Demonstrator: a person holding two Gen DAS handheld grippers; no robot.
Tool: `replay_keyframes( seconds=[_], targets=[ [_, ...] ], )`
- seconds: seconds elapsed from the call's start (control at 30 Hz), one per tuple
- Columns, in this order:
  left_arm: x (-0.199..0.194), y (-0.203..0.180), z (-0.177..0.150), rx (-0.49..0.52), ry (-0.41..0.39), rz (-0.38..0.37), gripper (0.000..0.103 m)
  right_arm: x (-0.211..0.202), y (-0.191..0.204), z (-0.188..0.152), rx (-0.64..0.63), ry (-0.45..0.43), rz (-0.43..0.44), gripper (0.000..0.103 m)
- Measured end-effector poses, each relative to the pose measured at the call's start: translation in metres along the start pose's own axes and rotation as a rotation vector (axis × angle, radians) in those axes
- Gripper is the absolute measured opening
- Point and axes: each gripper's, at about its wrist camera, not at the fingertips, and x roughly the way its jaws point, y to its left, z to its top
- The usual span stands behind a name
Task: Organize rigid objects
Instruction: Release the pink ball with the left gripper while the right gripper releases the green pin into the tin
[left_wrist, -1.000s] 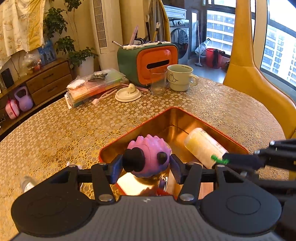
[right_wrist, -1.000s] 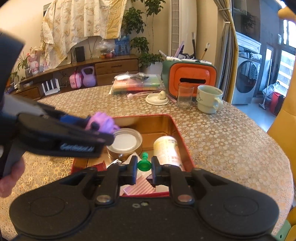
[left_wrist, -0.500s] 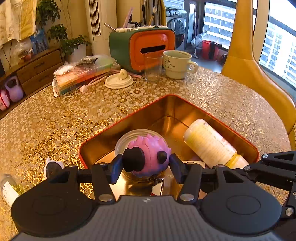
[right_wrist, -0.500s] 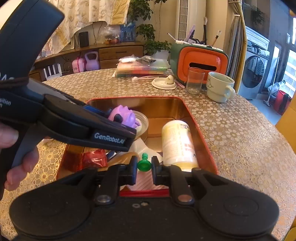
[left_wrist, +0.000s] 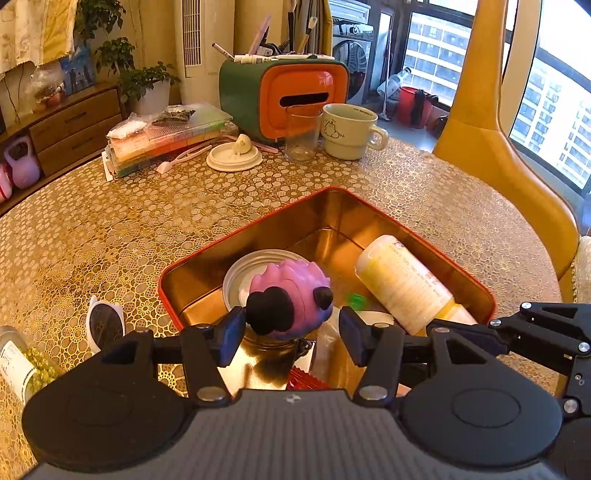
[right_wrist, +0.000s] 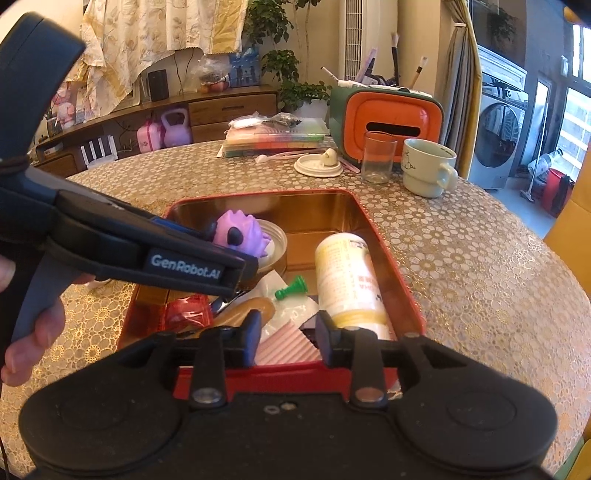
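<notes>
A red tin box (left_wrist: 258, 225) (right_wrist: 388, 251) with a gold inside sits on the table. In it lie a pale yellow bottle (left_wrist: 402, 284) (right_wrist: 347, 280), a round tin with a white lid (left_wrist: 240, 280), and a green pawn (right_wrist: 291, 288) (left_wrist: 355, 301) on white packets. A purple spiky toy (left_wrist: 291, 291) (right_wrist: 240, 232) rests on the round tin. My left gripper (left_wrist: 291, 328) is open around the toy, jaws apart from it. My right gripper (right_wrist: 286, 332) is open and empty over the box's near end.
At the back stand an orange-green tissue box (left_wrist: 291, 96), a glass (left_wrist: 301, 133), a mug (left_wrist: 351, 131), a white lid (left_wrist: 234, 157) and a stack of flat boxes (left_wrist: 166, 140). A small white-framed item (left_wrist: 105, 323) and a jar (left_wrist: 18, 363) lie left of the tin. A yellow chair (left_wrist: 491, 147) is right.
My left gripper has opened and let the purple toy down onto the round tin. My right gripper has opened and dropped the green pawn into the box.
</notes>
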Motion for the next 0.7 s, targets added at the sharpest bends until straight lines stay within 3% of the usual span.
replay_keyframes(
  seconds=[0.13,0.4,0.7],
  targets=[
    [-0.011,-0.002,-0.002,0.009,-0.023,0.002,0.068,-0.005,-0.001,0.001,0.016,-0.005,0.003,0.036],
    [-0.038,-0.001,-0.007,0.012,-0.052,-0.009,0.068,-0.02,0.003,0.001,0.025,-0.016,0.001,0.04],
    [-0.079,0.009,-0.02,0.001,-0.1,-0.024,0.068,-0.044,0.01,0.001,0.037,-0.043,0.005,0.058]
  ],
)
